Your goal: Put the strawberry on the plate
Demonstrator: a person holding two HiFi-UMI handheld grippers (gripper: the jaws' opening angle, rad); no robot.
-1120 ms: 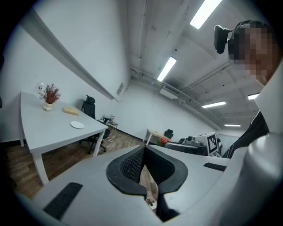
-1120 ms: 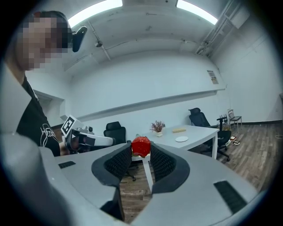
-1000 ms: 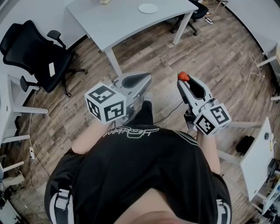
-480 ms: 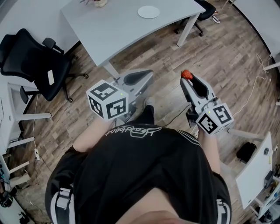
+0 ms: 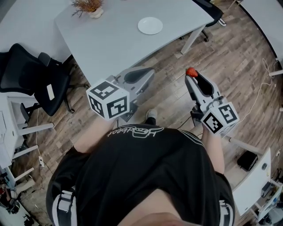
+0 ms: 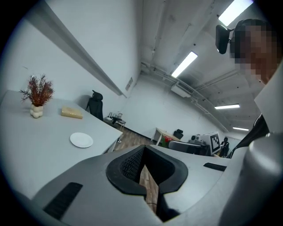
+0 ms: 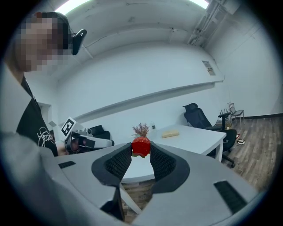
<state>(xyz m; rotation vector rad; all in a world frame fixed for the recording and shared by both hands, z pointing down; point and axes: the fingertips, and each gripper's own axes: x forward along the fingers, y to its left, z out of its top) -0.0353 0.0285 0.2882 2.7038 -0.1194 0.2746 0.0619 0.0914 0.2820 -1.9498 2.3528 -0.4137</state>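
Holding the strawberry [image 7: 141, 146] pinched at its tips, the right gripper [image 5: 190, 77] has its jaws partly apart on the fruit and points about level over the floor [image 5: 230, 57], in front of the person. The left gripper [image 5: 142, 76] beside it has its jaws together and carries nothing. This looks like the carry step: the fruit is gripped, but the plate [image 5: 150, 25] lies well apart, toward the far side of the table [image 5: 110, 44]. The next move calls for bringing the right gripper over the table's near edge, on across the bare top, then down over the plate before the jaws open, low enough that the fruit does not roll off. The way looks open: the floor between person and table is free, and the top around the plate is bare. The plant [image 5: 88, 6] stands at a far corner, and a chair [image 5: 26, 70] is off to the left. The table edge is the only thing to clear.
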